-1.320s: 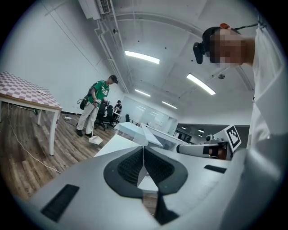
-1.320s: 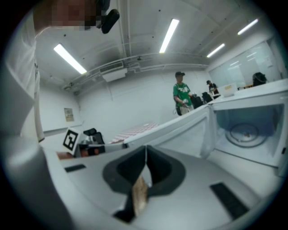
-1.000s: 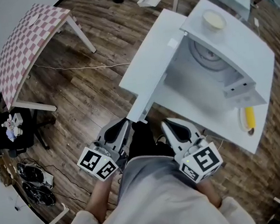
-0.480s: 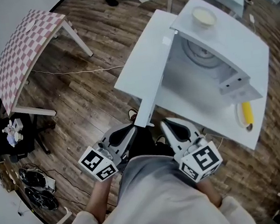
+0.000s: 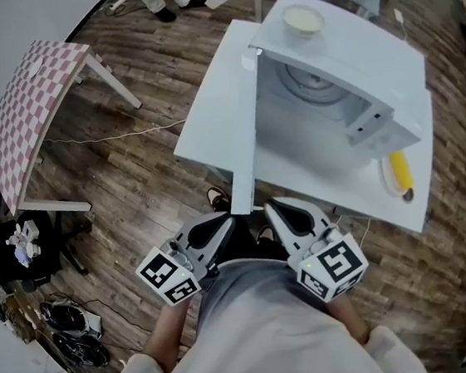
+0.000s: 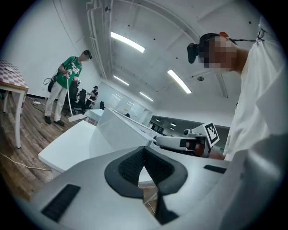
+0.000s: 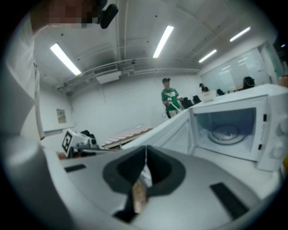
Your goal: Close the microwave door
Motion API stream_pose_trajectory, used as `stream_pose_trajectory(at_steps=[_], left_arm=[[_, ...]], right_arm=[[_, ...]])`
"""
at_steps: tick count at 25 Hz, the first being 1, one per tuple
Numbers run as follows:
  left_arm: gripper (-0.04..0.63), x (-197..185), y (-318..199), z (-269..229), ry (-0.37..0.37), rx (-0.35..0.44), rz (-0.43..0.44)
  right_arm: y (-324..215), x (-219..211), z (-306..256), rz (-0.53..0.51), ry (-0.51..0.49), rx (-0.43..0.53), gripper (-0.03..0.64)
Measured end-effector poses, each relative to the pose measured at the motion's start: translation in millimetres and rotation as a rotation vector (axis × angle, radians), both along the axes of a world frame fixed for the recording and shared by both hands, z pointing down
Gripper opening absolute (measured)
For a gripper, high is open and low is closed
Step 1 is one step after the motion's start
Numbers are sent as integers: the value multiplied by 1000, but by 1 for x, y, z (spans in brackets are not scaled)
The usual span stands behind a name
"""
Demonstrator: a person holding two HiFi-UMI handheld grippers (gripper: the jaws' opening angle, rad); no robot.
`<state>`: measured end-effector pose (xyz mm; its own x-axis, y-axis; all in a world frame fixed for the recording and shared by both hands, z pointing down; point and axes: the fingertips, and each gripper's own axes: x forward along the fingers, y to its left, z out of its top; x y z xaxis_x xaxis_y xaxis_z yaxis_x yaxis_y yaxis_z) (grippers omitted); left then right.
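Head view showed both grippers held low and close against the person's waist, side by side, probably because the reach for the door had not begun. The left gripper (image 5: 221, 225) had its jaws brought together at the tips with nothing between them, as the left gripper view (image 6: 144, 149) made plain. The right gripper (image 5: 279, 211) was likewise closed on nothing, its pads meeting in the right gripper view (image 7: 145, 147), with only floor showing through the gap behind them.

Just beyond the tips stood the microwave door (image 5: 224, 124), swung fully open to the person's left, its free edge pointing back toward the grippers but apart from both. Closed jaws would suit a push on its outer face, so I judged the left gripper the likelier one to do it.

Behind the door the microwave (image 5: 351, 51) sat on a white table (image 5: 423, 202), cavity open and glass turntable (image 7: 227, 132) bare. A bowl (image 5: 302, 20) rested on its top, and a banana (image 5: 399, 171) lay on the table beside it. Farther off stood a checkered table (image 5: 29, 121).
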<state>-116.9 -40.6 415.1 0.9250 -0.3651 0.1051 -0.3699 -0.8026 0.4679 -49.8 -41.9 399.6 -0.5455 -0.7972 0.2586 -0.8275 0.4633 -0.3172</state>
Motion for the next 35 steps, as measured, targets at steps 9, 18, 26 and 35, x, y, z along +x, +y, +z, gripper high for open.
stream_pose_trajectory(at_steps=[9, 18, 26, 35], left_arm=[[18, 27, 12, -3, -5, 2, 76], [18, 52, 21, -5, -3, 1, 170], [18, 76, 23, -11, 8, -2, 244], [18, 96, 23, -15, 33, -31, 322]], right_arm=[[17, 24, -1, 67, 2, -14, 24], [31, 29, 6, 64, 5, -44, 25], [32, 41, 7, 115, -6, -59, 23], [39, 58, 12, 193, -19, -79, 23]])
